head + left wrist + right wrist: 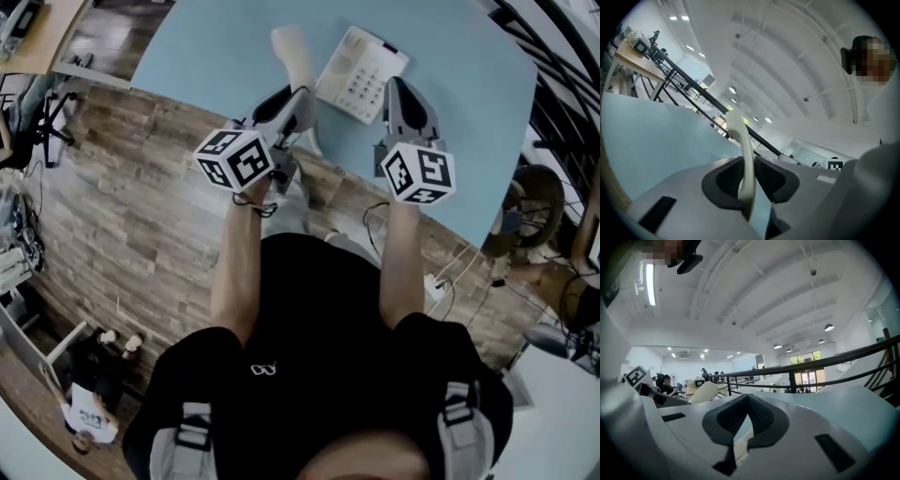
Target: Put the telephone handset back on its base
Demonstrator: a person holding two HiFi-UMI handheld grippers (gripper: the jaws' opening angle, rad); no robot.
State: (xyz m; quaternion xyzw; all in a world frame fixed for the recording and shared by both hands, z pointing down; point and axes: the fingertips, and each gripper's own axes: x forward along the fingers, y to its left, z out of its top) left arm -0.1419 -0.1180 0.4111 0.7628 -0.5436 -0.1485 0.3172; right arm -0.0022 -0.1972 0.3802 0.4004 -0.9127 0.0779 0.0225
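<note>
A cream telephone handset [294, 52] stands upright over the light blue table [206, 47], gripped low down by my left gripper [298, 101]. In the left gripper view the handset [740, 136] rises between the dark pads, which press on both its sides, so the left gripper [747, 172] is shut on it. The white telephone base [361, 70] with its keypad lies on the table just right of the handset. My right gripper [401, 89] hovers at the base's near right corner; its jaw tips [747, 401] meet with nothing between them. The handset [704, 392] shows to its left.
The table's near edge runs slantwise under both grippers, with wood-plank floor [122, 216] below it. Cables [450, 272] trail on the floor at the right. A black railing [562, 56] borders the table's far right side. A desk [37, 37] stands at the far left.
</note>
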